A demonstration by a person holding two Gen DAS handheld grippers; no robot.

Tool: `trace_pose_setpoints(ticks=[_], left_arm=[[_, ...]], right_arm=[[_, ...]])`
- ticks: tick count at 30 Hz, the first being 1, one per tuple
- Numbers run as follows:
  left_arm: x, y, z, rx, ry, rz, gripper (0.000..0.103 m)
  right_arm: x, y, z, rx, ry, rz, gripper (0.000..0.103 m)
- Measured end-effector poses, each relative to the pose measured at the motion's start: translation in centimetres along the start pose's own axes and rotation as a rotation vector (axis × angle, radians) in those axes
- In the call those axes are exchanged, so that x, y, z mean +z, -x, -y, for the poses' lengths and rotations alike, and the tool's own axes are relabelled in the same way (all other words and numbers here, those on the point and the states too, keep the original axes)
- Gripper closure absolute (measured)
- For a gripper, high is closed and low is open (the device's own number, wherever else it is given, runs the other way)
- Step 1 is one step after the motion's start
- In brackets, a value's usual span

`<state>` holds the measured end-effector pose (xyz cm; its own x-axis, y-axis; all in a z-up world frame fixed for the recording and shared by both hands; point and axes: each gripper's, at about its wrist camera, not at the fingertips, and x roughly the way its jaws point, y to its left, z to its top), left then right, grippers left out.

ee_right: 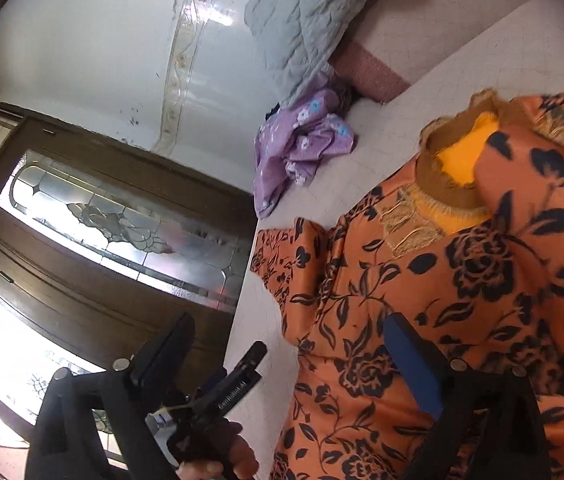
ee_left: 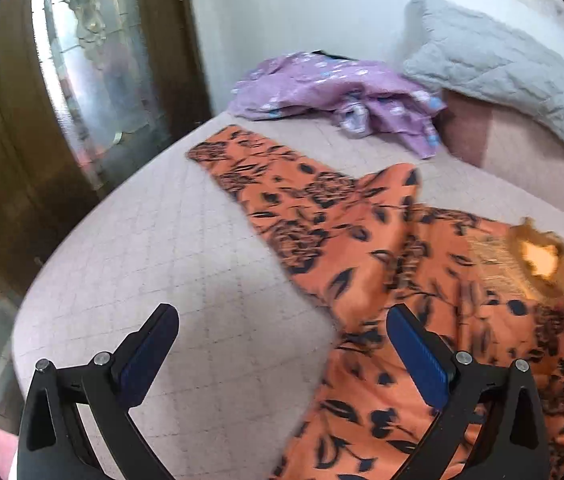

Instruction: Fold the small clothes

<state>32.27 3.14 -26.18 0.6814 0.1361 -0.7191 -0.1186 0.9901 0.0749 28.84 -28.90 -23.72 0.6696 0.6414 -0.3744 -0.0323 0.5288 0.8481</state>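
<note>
An orange garment with a black flower print lies spread on the pale quilted bed. One sleeve stretches to the far left and its brown-trimmed neckline is at the right. My left gripper is open and empty, hovering over the garment's left edge. In the right wrist view the same garment fills the right side, its neckline higher up. My right gripper is open and empty above the garment's side. The left gripper also shows there, held by a hand.
A crumpled purple flowered garment lies at the far side of the bed, next to a grey quilted pillow and a pink bolster. A wooden door with patterned glass stands left of the bed. A white wall is behind.
</note>
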Motion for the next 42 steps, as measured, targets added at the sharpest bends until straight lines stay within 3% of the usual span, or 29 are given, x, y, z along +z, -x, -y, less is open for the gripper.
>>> trace_pose_setpoints(ticks=[2,7,9,11,15,17,23,26,28,33,37,42], left_arm=[[0.0,0.4,0.8,-0.086,-0.026,0.011,0.000],[-0.1,0.4,4.0,-0.296,-0.086,0.003,0.007],[-0.4,-0.2,6.5,-0.389,-0.131,-0.029,0.027],[-0.9,-1.1,8.1,-0.429,-0.161,-0.072,0.033],[-1.5,-3.6,9.4,-0.460,-0.156,-0.180,0.033],[-1.7,-4.8,10.0,-0.467,-0.146,-0.258,0.032],[-2.3,-5.4,10.6,-0.514,-0.150,-0.237,0.035],[-2.4,-5.5,11.0,-0.557,-0.157,-0.245,0.081],[-2.6,-5.5,10.8,-0.550,-0.162,-0.231,0.082],[-2.3,-4.9,10.2,-0.562,-0.161,-0.206,0.097],[-1.2,-3.3,9.4,-0.548,-0.157,-0.113,0.099],[0.7,-1.4,7.1,-0.401,-0.155,0.027,0.099]], right_arm=[[0.8,2.2,0.2,-0.119,0.047,0.036,0.009],[2.4,7.7,2.4,-0.363,0.105,0.106,0.035],[3.8,9.0,4.9,-0.416,0.032,0.128,0.038],[5.0,10.0,7.6,-0.454,-0.063,0.130,0.039],[6.1,9.4,11.3,-0.542,-0.169,0.061,0.039],[6.3,8.7,12.7,-0.537,-0.213,0.020,0.039],[6.5,7.2,14.7,-0.520,-0.283,-0.040,0.040],[6.1,6.5,15.0,-0.515,-0.293,-0.049,0.040],[6.1,6.5,14.8,-0.522,-0.287,-0.048,0.039],[6.0,6.7,14.7,-0.527,-0.283,-0.044,0.039],[5.9,6.7,14.7,-0.526,-0.284,-0.039,0.039],[5.9,7.0,14.7,-0.523,-0.293,-0.029,0.039]])
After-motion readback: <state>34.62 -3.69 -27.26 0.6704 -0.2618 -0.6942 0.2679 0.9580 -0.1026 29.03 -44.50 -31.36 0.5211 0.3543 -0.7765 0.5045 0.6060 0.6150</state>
